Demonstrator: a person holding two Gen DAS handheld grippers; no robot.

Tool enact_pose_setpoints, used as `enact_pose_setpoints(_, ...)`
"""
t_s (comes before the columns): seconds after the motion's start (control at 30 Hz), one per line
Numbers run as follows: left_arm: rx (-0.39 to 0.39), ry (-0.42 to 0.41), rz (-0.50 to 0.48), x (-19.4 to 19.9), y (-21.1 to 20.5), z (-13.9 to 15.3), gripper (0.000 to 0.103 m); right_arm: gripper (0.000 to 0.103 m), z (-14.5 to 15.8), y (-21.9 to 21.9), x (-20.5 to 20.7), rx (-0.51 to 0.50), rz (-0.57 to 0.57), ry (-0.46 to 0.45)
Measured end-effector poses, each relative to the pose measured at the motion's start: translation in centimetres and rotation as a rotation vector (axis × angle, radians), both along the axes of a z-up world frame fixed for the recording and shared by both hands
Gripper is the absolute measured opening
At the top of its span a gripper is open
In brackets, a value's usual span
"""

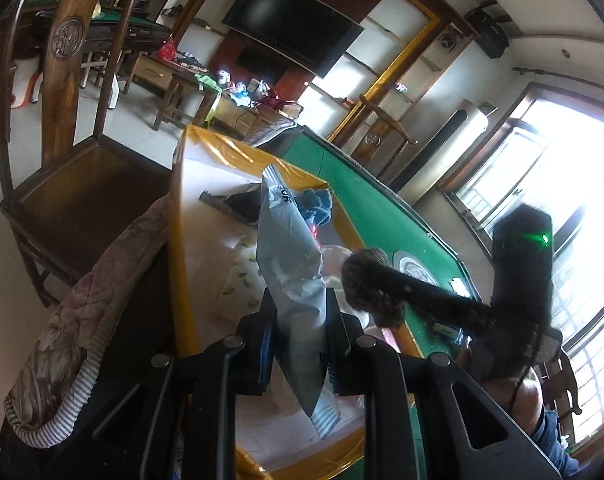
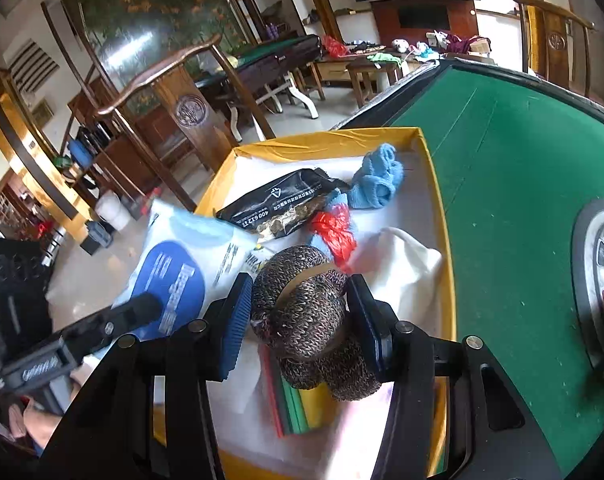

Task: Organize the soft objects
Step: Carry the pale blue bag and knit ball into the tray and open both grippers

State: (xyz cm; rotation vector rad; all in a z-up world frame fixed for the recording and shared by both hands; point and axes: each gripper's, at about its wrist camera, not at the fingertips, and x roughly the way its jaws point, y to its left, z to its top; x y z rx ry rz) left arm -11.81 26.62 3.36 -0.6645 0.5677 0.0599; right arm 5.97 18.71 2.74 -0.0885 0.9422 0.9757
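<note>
Two grippers, each clamped on a soft item above a yellow-rimmed box (image 2: 438,184) lined white, set on a green felt table (image 2: 514,184); left gripper (image 1: 298,336), fingers pressed together on a pale blue-and-white plastic pouch (image 1: 290,256), held upright over the box's near part; right gripper (image 2: 298,320), fingers closed against both sides of a brown knitted bundle (image 2: 302,312), held just over the box's near half; beneath the bundle, a flat stack with red and green edges (image 2: 292,404); further in, a white cloth (image 2: 406,264) toward the right wall; beside it a red crumpled plastic piece (image 2: 336,232); beyond, a black printed packet (image 2: 278,204) lying flat; at the far right corner, a light blue knitted item (image 2: 378,180); past the table, a carved wooden chair (image 2: 182,116); on the far wall, a dark television (image 1: 290,20).
</note>
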Motion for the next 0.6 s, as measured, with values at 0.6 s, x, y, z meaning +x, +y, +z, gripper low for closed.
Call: enact_pose_setpoints(0.6, 0.043, 0.047, 0.006, -0.1, 0.2, -0.6, 0.024, 0.05, -1.9, 2.2, 0.4, -0.071, 0.011, 0.043)
